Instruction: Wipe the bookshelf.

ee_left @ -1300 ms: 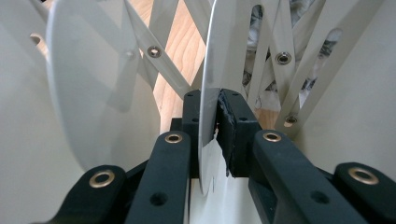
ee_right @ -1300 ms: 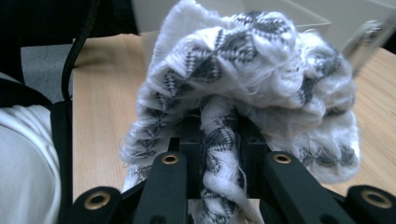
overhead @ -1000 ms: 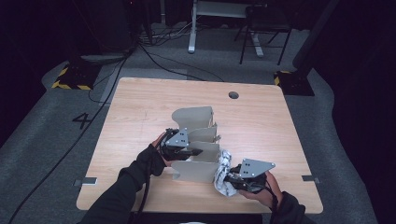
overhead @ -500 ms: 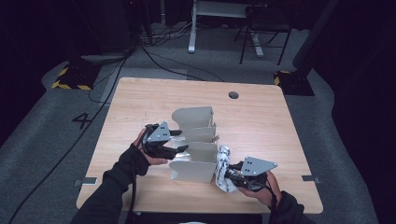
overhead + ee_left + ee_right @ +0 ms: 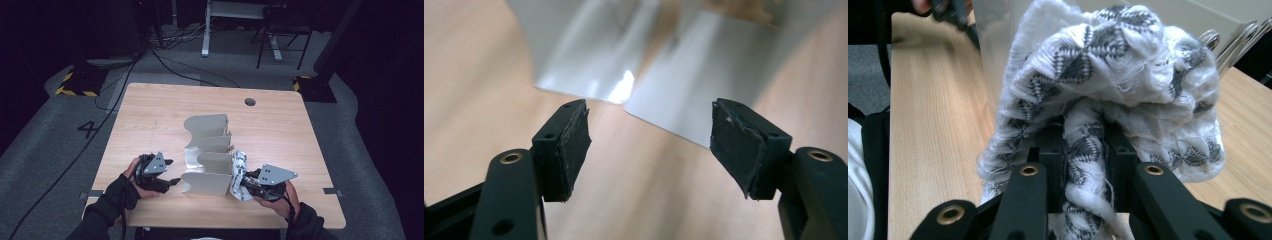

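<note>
The right gripper [image 5: 242,183] clamps a patterned knit cloth [image 5: 239,172] just right of the metal rack [image 5: 207,172], touching its near-right end. The left gripper [image 5: 172,175], jaws apart, sits left of it.

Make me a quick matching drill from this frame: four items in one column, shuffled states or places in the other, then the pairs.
Column 1
1. left tongs
2. right tongs
3. knitted cloth
4. metal divider rack

Column 2
A. white with a grey diamond pattern, bunched up
B. open, nothing between the jaws, aimed at the shiny metal
C. stands on the wooden table between the two hands
D. shut on fabric

Pairs: 1-B, 2-D, 3-A, 4-C
</note>
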The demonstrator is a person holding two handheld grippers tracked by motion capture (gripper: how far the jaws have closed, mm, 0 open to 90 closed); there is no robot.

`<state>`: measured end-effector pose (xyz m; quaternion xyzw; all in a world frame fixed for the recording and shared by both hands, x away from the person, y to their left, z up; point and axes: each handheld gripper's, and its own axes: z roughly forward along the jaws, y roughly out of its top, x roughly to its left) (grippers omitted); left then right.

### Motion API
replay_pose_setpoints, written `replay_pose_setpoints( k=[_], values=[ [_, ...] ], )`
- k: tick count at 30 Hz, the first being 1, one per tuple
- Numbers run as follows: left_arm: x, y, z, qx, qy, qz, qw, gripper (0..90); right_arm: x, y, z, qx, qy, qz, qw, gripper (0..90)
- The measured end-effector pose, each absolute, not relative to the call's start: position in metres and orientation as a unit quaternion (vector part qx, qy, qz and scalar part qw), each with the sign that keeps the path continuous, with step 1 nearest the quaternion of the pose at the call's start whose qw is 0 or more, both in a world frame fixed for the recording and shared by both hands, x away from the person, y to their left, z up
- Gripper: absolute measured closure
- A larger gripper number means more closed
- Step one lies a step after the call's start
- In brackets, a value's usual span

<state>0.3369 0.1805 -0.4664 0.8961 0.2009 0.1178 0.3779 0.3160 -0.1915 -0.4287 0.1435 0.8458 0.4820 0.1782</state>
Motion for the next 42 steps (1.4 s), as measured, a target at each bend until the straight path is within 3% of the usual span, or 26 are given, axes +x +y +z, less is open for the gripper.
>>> replay_pose_setpoints(
  k=[3, 8, 10, 21, 25, 32, 42],
  values=[
    [0.328, 0.169, -0.477, 0.904, 0.189, 0.096, 0.371, 33.0, 0.316, -0.19, -0.43, 0.142, 0.849, 0.478, 0.177, 75.4],
    [0.325, 0.154, -0.481, 0.908, 0.17, 0.077, 0.374, 50.3, 0.317, -0.185, -0.436, 0.136, 0.855, 0.472, 0.169, 75.4],
    [0.326, 0.152, -0.485, 0.903, 0.179, 0.066, 0.386, 52.8, 0.316, -0.182, -0.439, 0.131, 0.857, 0.471, 0.163, 75.4],
    [0.342, 0.158, -0.493, 0.898, 0.206, 0.079, 0.38, 57.0, 0.318, -0.174, -0.441, 0.108, 0.861, 0.472, 0.157, 75.4],
    [0.352, 0.163, -0.494, 0.891, 0.226, 0.077, 0.385, 50.9, 0.317, -0.163, -0.442, 0.097, 0.863, 0.469, 0.162, 75.4],
    [0.362, 0.163, -0.493, 0.888, 0.233, 0.087, 0.387, 50.2, 0.322, -0.153, -0.444, 0.094, 0.861, 0.475, 0.157, 75.4],
    [0.38, 0.166, -0.494, 0.885, 0.248, 0.079, 0.385, 38.1, 0.32, -0.135, -0.447, 0.081, 0.862, 0.472, 0.167, 75.5]
  ],
)
